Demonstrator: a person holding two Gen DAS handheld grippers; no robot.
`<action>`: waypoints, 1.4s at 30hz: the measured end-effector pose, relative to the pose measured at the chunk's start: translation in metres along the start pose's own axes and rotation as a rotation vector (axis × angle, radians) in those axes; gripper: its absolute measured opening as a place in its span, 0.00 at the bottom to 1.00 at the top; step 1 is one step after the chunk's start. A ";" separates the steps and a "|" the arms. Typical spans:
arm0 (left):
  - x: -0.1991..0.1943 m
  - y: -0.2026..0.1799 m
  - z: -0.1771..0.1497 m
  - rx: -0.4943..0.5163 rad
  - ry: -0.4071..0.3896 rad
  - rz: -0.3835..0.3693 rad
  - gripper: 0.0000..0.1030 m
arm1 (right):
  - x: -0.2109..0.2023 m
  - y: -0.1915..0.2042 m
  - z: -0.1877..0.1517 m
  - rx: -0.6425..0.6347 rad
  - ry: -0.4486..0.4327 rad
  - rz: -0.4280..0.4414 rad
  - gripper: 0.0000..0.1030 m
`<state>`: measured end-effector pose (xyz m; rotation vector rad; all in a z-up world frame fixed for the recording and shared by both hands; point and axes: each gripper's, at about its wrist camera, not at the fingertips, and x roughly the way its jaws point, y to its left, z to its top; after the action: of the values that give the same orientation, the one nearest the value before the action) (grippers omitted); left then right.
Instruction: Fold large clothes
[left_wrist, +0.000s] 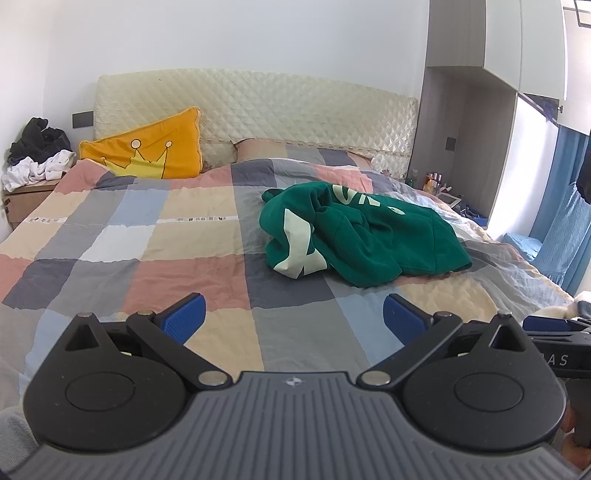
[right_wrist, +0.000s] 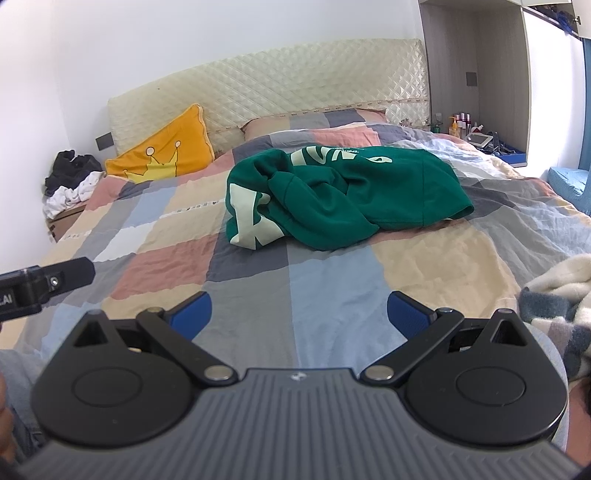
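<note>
So from the left wrist cam, the left gripper (left_wrist: 293, 315) has its blue fingers spread wide with nothing in them, hanging over the checked bedspread (left_wrist: 147, 236). A green sweatshirt (left_wrist: 364, 236) lies crumpled further up the bed, right of middle. Right wrist cam, same deal: right gripper (right_wrist: 299, 315) wide apart and empty, sweatshirt straight ahead, orange crown pillow (right_wrist: 166, 151) by the headboard.

One green sweatshirt (right_wrist: 343, 195), one orange crown cushion (left_wrist: 147, 147), one checked pillow (left_wrist: 258, 146), one heap of dark and white clothes (left_wrist: 37, 155), two grippers: left (left_wrist: 293, 317), right (right_wrist: 299, 314)
</note>
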<state>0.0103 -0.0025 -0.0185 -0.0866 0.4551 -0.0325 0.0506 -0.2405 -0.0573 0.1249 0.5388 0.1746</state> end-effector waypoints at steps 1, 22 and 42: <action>0.001 0.000 -0.001 0.001 0.002 -0.001 1.00 | 0.001 0.000 0.001 0.002 0.002 0.000 1.00; 0.064 0.013 0.004 0.025 0.029 -0.001 1.00 | 0.046 -0.016 0.010 0.052 0.000 -0.018 1.00; 0.185 0.030 0.061 -0.010 0.083 -0.051 1.00 | 0.169 -0.056 0.069 0.249 0.134 -0.047 1.00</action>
<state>0.2035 0.0229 -0.0481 -0.1068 0.5365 -0.0842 0.2365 -0.2671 -0.0924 0.3449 0.6955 0.0698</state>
